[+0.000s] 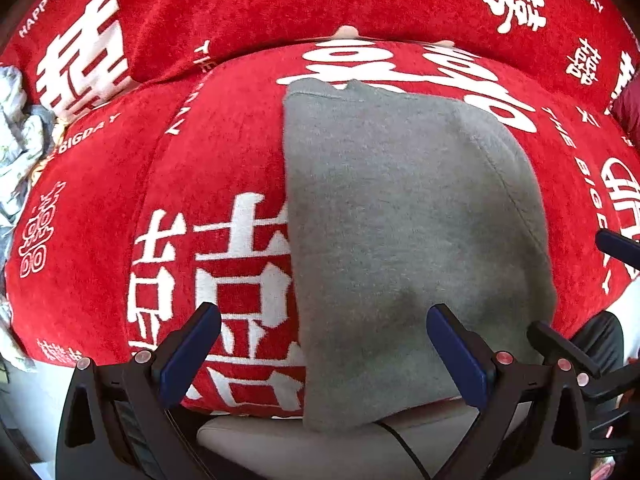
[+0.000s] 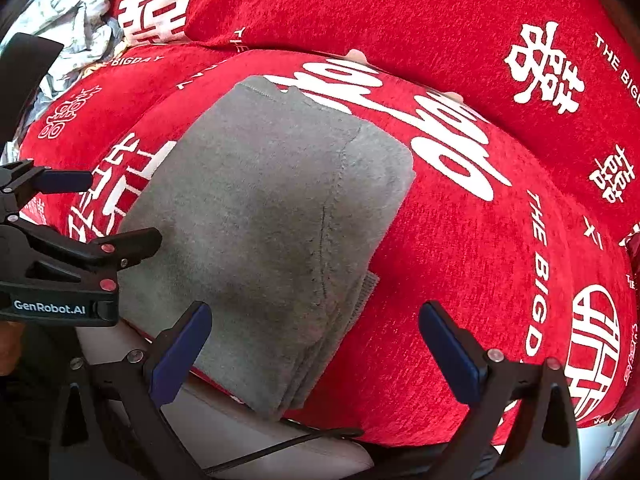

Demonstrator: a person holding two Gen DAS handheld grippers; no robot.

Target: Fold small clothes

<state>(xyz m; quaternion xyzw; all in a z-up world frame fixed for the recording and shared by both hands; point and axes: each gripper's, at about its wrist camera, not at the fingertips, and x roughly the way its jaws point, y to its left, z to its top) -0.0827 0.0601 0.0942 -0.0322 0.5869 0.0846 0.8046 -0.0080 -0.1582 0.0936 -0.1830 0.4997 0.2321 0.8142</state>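
Note:
A grey garment [image 1: 404,216] lies folded into a thick rectangle on a red cushion [image 1: 224,148] with white lettering. In the right wrist view the same grey garment [image 2: 272,216] shows stacked layers at its near corner. My left gripper [image 1: 324,316] is open just above the garment's near left part, holding nothing. My right gripper [image 2: 316,316] is open over the garment's near right edge, also holding nothing. The left gripper [image 2: 60,216] appears at the left edge of the right wrist view.
A red back cushion [image 1: 320,0] rises behind the seat. A crumpled pale printed cloth [image 1: 16,144] lies at the far left. A light sofa front edge [image 1: 340,440] with a thin black cable [image 2: 280,446] runs below the cushion.

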